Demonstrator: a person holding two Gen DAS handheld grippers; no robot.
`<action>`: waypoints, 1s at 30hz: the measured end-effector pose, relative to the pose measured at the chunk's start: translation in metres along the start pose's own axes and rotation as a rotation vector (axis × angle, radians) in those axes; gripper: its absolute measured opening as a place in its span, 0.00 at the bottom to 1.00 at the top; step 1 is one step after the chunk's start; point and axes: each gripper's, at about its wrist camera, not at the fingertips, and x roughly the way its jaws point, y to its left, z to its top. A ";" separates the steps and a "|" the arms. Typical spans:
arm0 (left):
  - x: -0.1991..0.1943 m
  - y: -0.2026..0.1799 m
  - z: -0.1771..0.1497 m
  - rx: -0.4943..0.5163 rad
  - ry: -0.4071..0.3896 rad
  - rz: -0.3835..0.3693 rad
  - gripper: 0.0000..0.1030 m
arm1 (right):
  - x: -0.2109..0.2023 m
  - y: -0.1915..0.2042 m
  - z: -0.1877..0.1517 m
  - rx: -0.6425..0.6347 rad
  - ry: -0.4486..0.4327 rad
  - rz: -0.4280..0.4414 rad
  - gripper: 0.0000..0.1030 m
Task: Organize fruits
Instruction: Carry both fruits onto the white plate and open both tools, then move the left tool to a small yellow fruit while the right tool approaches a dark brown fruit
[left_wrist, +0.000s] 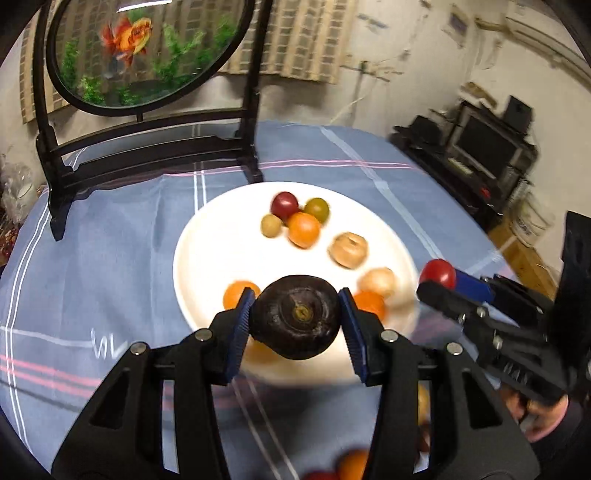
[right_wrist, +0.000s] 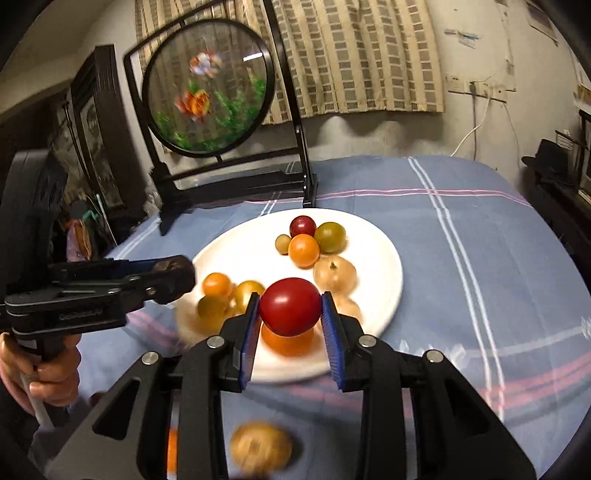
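Blue plaid tablecloth (right_wrist: 461, 258) carries a white plate (right_wrist: 384, 258) already holding about ten fruits. Left gripper (left_wrist: 297, 317) clamps a dark purple fruit (left_wrist: 295, 317) and right gripper (right_wrist: 290, 308) a red tomato (right_wrist: 290, 306), both above the plate's near edge. A tan fruit (right_wrist: 260, 452) near the cloth's front edge is left, likely with others.

Blue plaid tablecloth (right_wrist: 461, 258) carries a white plate (right_wrist: 384, 266) (round) and black-framed goldfish screen (right_wrist: 207, 88).

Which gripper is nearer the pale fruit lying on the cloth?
Right. The right gripper is directly above the pale fruit; the left gripper is off beside the plate.
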 end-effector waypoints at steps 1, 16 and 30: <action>0.011 0.001 0.003 0.005 0.008 0.027 0.46 | 0.009 -0.001 0.002 0.001 0.010 0.000 0.32; -0.032 0.009 -0.008 -0.011 -0.080 0.124 0.84 | 0.005 0.007 0.005 -0.055 0.011 0.007 0.57; -0.137 -0.015 -0.178 -0.069 -0.071 0.069 0.98 | -0.075 0.021 -0.094 -0.076 0.118 0.116 0.58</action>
